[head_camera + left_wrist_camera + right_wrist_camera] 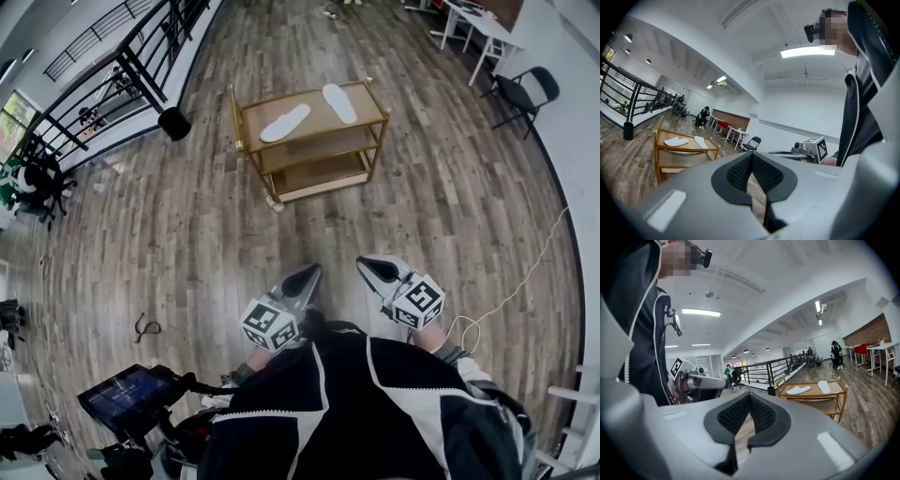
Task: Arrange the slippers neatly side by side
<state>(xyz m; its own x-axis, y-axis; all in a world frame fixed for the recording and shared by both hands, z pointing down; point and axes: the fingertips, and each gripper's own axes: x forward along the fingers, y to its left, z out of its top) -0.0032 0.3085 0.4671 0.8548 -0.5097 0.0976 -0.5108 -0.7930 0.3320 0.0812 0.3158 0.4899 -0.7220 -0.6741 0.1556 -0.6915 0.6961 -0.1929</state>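
Observation:
Two white slippers lie apart and at different angles on the top shelf of a gold-framed cart (371, 120): one slipper (284, 123) to the left, the other slipper (339, 103) to the right. The left gripper view shows them too, the left slipper (676, 141) and the right slipper (700, 142), as does the right gripper view with one slipper (798, 390) and the other slipper (824, 386). My left gripper (305, 278) and right gripper (377, 269) hang close to my body, well short of the cart. Both are shut and hold nothing.
A black bin (174, 123) stands by the black railing (122, 66) left of the cart. An exercise bike with a screen (127, 394) is at my lower left. White tables and a black chair (525, 94) stand far right. A white cord (525, 281) lies on the wood floor.

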